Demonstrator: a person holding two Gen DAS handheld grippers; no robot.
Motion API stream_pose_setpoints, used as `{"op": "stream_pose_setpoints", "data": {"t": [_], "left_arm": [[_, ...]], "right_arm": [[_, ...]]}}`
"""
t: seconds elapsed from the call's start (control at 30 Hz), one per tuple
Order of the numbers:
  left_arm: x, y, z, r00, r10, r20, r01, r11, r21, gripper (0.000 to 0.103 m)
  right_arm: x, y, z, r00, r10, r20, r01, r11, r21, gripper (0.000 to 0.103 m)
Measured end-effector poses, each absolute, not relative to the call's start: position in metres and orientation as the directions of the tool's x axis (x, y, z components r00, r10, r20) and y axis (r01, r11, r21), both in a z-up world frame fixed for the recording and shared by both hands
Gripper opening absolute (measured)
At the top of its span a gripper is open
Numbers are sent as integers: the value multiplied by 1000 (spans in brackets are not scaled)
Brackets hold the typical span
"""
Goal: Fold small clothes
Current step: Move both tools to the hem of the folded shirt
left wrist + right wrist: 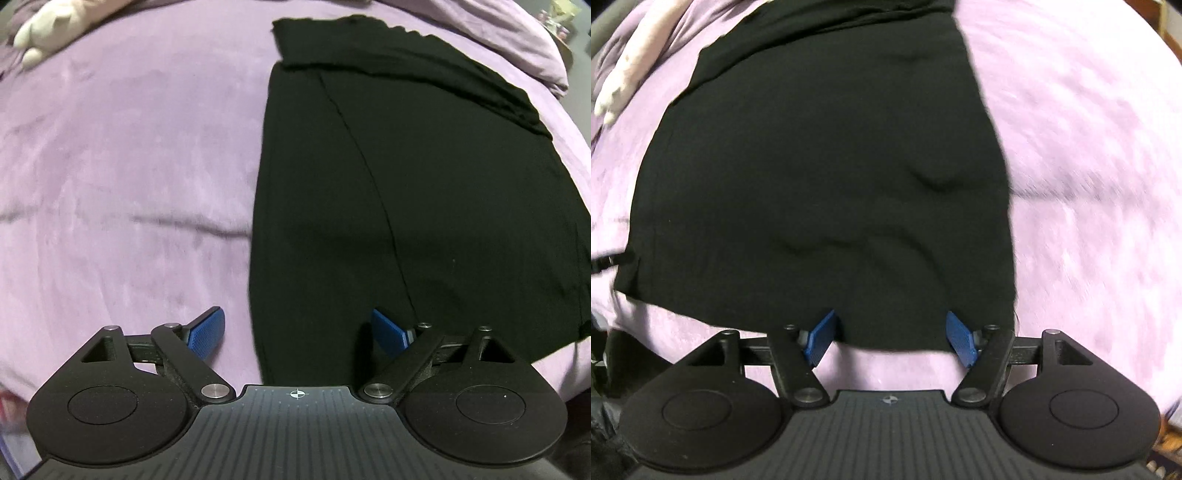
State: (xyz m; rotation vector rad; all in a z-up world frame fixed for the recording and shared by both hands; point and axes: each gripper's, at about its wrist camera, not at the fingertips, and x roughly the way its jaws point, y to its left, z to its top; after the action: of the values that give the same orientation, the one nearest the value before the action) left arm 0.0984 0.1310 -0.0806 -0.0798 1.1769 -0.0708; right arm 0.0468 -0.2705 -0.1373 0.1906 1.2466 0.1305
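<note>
A black garment [424, 192] lies flat on a lilac blanket [129, 166], its far end folded over into a thicker band. My left gripper [298, 332] is open and empty, hovering over the garment's near left corner, with the left edge running between its blue pads [207, 332]. In the right wrist view the same black garment [831, 177] fills the middle, with a few shallow wrinkles. My right gripper [892, 338] is open and empty, its blue fingertips [822, 339] straddling the garment's near hem close to the right corner.
A white plush toy [48, 26] lies at the far left of the blanket; it also shows in the right wrist view [631, 62]. A bunched lilac cover [517, 40] sits at the far right. Lilac blanket [1089, 166] spreads right of the garment.
</note>
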Motion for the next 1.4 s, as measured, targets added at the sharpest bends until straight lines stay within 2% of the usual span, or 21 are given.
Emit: {"op": "stream_pose_setpoints", "data": {"t": [0.47, 0.83, 1.0, 1.23, 1.4], "left_arm": [[96, 131, -84, 396, -115, -911, 3, 992, -124, 91], [109, 135, -86, 392, -196, -899, -5, 976, -216, 88], [102, 138, -90, 373, -183, -910, -5, 980, -199, 87], [95, 143, -91, 373, -166, -913, -10, 983, -183, 85], [89, 147, -89, 371, -159, -915, -9, 985, -174, 84]], "right_arm": [[35, -281, -131, 361, 175, -916, 78, 973, 216, 66], [41, -300, -113, 405, 151, -902, 123, 968, 217, 66], [35, -319, -123, 405, 132, -905, 155, 965, 210, 66], [30, -324, -139, 382, 215, -899, 144, 947, 288, 56], [33, -326, -140, 380, 200, -903, 131, 955, 267, 37]]}}
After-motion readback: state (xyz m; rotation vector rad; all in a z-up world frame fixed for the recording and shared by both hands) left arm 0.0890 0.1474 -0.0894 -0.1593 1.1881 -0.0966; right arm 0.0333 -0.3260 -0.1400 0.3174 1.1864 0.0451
